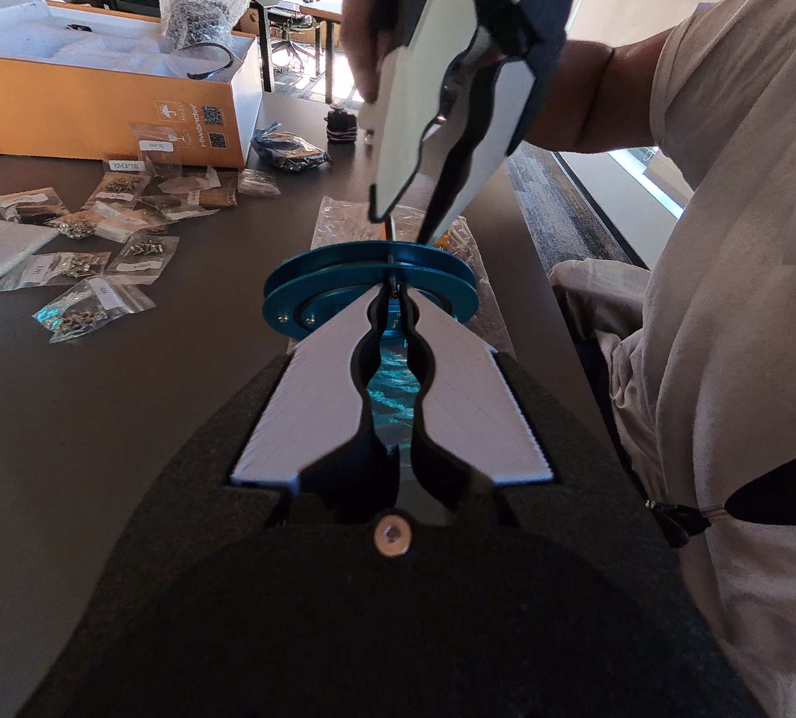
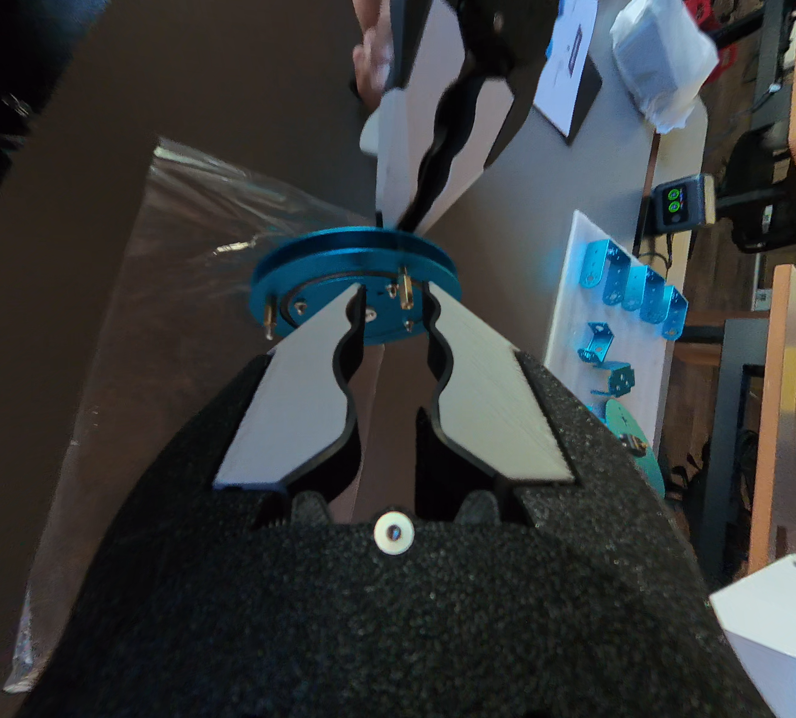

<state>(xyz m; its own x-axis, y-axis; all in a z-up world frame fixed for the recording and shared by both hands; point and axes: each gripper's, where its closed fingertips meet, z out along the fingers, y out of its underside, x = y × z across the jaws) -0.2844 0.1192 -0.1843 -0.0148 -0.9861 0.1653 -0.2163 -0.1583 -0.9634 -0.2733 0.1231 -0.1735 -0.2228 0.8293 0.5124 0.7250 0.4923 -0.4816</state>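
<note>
The left tongs (image 1: pixel 393 288) are nearly together, clamped on a threaded post at the rim of the blue double disc (image 1: pixel 344 279), held above a clear plastic bag (image 1: pixel 340 219) on the dark bench (image 1: pixel 172 374). The right tongs (image 2: pixel 394 292) stand apart, straddling a brass standoff (image 2: pixel 405 288) on the disc's opposite face. Small screw bags (image 1: pixel 86 266) lie left.

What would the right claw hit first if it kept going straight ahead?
Probably the blue metal disc assembly: the right claw already has its tips at the disc's underside, straddling a brass standoff. Contact is unclear.
</note>
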